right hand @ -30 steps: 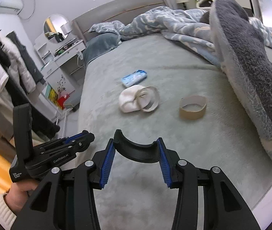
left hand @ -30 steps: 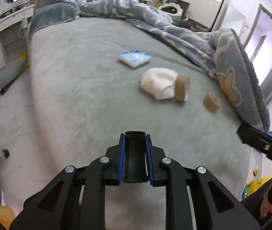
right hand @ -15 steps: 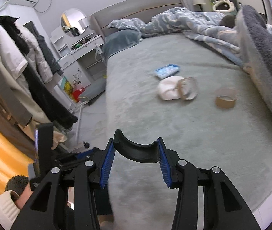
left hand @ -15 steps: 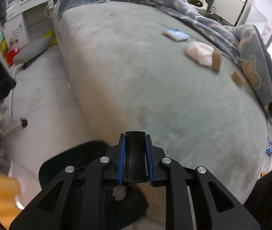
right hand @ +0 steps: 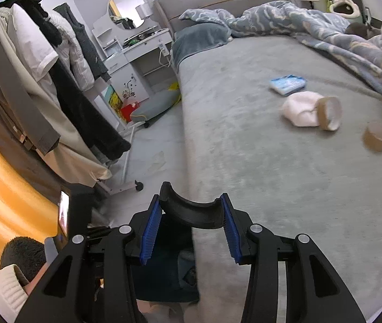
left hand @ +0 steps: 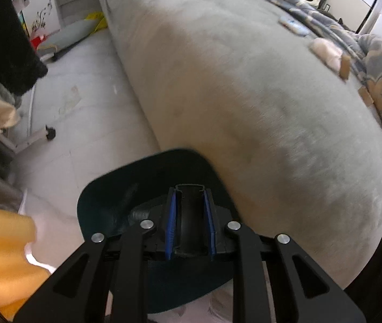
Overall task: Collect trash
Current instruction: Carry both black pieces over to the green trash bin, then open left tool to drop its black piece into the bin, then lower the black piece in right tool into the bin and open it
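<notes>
Trash lies scattered toward the far side of the wide grey plush-covered bed (right hand: 258, 161): a flat blue-and-white plastic packet (right hand: 287, 84) sits nearest the rumpled blue patterned duvet (right hand: 311, 27), a soft white crumpled wad (right hand: 299, 113) lies just beside it toward the foot, touching a brown cardboard tape ring standing on edge (right hand: 329, 113), and a second, lower brown cardboard ring (right hand: 375, 136) rests apart from those, closer to the foot edge of the bed. The same pieces show small and blurred along the bed's far edge in the left wrist view. On the pale floor at the near corner of the bed stands a dark teal round-cornered bin (left hand: 115, 196), pressed against the mattress side. The left gripper (left hand: 190, 226) hangs over that bin, pointing steeply down, its blue-padded jaws drawn together with nothing between them. The right gripper (right hand: 191, 231) points out across the bed's near edge, jaws apart and empty, the trash well beyond them. A white clothes rack on wheels (right hand: 126, 167) stands at the bedside, hung with dark and pale garments.
</notes>
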Tool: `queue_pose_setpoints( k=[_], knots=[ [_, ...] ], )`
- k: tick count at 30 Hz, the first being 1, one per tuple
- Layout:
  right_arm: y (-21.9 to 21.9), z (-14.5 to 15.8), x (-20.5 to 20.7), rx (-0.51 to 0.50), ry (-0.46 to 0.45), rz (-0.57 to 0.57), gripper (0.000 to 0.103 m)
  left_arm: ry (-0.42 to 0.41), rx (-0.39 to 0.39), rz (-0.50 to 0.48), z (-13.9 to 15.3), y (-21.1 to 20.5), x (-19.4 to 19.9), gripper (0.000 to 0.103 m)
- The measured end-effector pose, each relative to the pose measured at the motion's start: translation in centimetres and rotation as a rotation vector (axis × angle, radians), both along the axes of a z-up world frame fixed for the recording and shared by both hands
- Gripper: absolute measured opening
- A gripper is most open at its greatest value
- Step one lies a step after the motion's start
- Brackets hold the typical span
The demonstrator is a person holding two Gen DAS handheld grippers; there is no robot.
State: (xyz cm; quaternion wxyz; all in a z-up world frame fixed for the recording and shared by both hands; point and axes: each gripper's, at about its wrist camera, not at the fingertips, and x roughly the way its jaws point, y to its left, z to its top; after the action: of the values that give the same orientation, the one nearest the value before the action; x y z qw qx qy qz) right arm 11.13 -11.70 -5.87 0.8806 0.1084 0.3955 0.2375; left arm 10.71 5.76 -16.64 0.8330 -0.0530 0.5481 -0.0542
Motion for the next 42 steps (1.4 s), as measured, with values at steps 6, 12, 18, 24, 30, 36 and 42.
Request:
queue_pose_setpoints(
  k=[6, 12, 18, 24, 30, 36, 42],
  knots=[
    [2.8, -0.6, 0.3, -0.017, 0.009, 0.054, 0.045, 0.096, -0.026, 0.013, -2.5, 1.7, -0.4, 0.021],
    [4.9, -1.2, 0.6, -0.029, 0.02, 0.092, 0.045, 0.204, -0.045, 0.006, -5.3, 2.8, -1.1, 0.021],
    [7.2, -2.6, 0.9, -0.063, 0.045, 0.13, 0.045, 0.277, -0.076, 0.002, -6.9, 3.6, -1.7, 0.022],
    [9.2, -3.9, 1.1, -0.096, 0.075, 0.157, 0.045, 0.295, -0.075, 0.022, -7.1, 5.0, -2.6, 0.048],
    [10.6, -4.7, 1.3, -0.123, 0.092, 0.184, 0.045, 0.27, -0.067, 0.056, -6.1, 6.6, -3.2, 0.056],
    [12.4, -6.8, 1.5, -0.167, 0.137, 0.225, 0.045, 0.205, -0.052, 0.126, -4.2, 9.1, -4.0, 0.059],
    [14.5, -9.5, 1.4, -0.227, 0.192, 0.288, 0.045, 0.083, -0.047, 0.166, -1.3, 11.2, -4.6, 0.057]
  ],
)
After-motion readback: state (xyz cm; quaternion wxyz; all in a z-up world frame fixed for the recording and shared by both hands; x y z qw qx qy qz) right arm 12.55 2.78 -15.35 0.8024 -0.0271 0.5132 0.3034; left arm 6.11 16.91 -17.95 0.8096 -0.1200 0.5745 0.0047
